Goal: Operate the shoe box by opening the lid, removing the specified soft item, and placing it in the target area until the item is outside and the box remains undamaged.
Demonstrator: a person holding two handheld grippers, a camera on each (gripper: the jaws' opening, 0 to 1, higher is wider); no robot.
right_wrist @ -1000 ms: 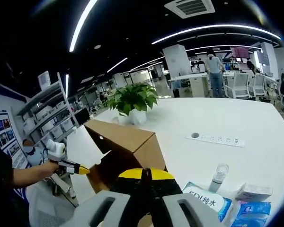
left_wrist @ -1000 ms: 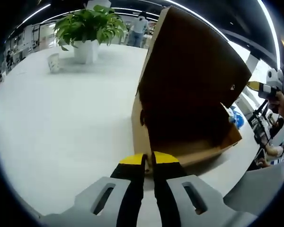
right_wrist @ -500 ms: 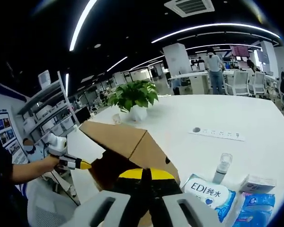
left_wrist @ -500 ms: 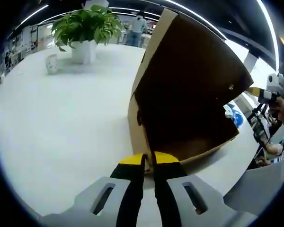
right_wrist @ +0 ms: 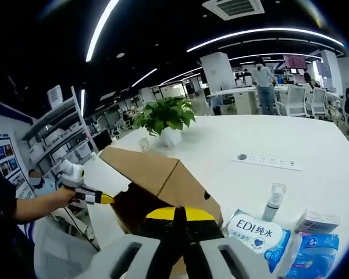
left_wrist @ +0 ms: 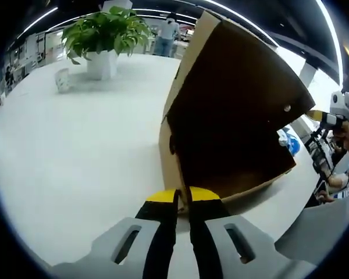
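The shoe box (left_wrist: 232, 116) interior is dark, its contents indiscernible.

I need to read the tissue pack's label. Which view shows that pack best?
The right gripper view: the tissue pack lies near, printed face up, beside the box. In the left gripper view, a blue sliver peeks past the box.

The left gripper (left_wrist: 182, 197), grey-bodied with black jaws capped in yellow, rose from the bottom of the left gripper view with its jaws pressed together. The right gripper (right_wrist: 180, 215), of the same build, likewise had its jaws closed with no gap between the tips. In the right gripper view the person's left hand (right_wrist: 65, 193) and bare forearm reached in from the left, gripping the left tool's handle.
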